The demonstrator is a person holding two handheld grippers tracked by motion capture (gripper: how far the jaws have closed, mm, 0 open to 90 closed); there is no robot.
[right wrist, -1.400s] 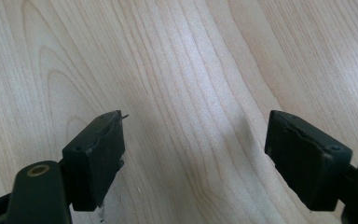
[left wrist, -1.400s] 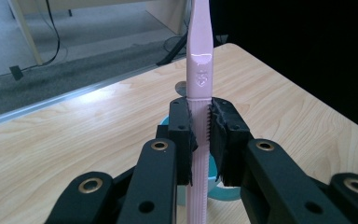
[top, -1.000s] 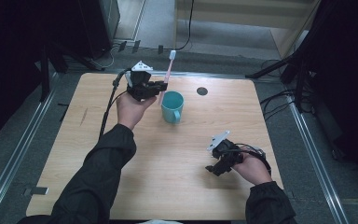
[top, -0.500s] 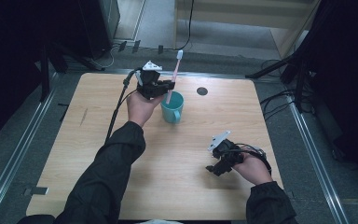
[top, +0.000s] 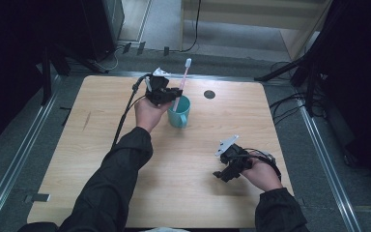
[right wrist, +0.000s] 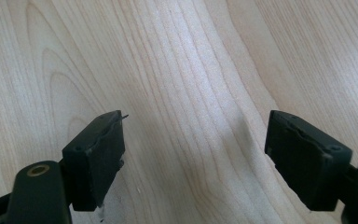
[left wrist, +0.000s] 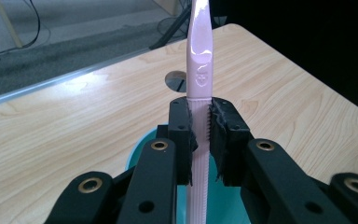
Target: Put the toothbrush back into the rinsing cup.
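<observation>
A pink toothbrush stands nearly upright over a teal mug near the table's far middle. My left gripper is shut on its handle, just above the mug's left rim. In the left gripper view the ribbed pink toothbrush rises between the pads, and the teal mug lies right below the jaws. The toothbrush's lower end is hidden behind the jaws. My right gripper rests low over the wood at the front right, open, with nothing between its fingers.
The wooden table has a small dark round hole at the far right of the mug. Cables trail off the far left edge. Metal rails and dark stands flank the table on both sides.
My left gripper has carried the toothbrush rightward, from left of the mug to directly over it. The right gripper has stayed where it was.
</observation>
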